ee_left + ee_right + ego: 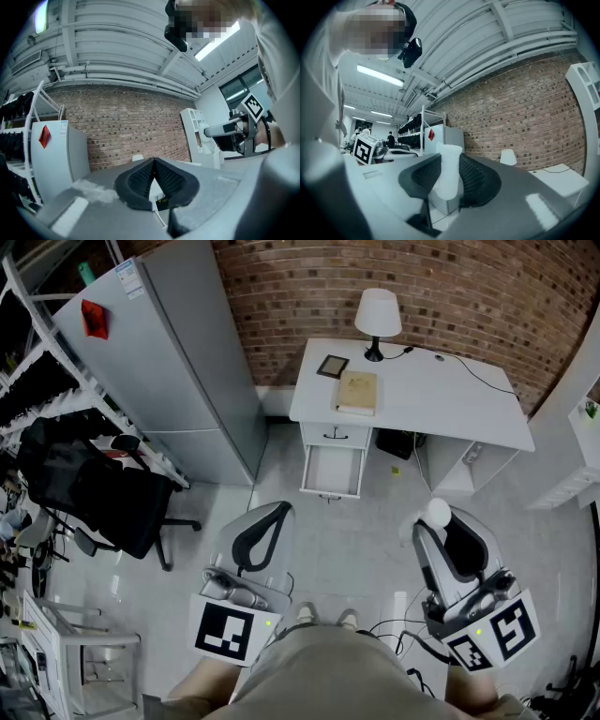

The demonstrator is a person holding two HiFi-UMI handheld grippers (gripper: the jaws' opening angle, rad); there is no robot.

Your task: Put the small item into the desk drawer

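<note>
Right gripper [439,521], clamped on the small white item [449,174], faces the open drawer [332,471] at eleven o'clock under the table [441,404]. Likely next: carry forward, lower, release. Left gripper [275,514] is closed, empty.

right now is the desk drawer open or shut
Open. In the head view the drawer stands pulled out from the white desk, its pale inside showing from above; nothing visible in it.

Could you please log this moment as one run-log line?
left gripper shut, empty | right gripper holding white item | desk drawer open
</note>
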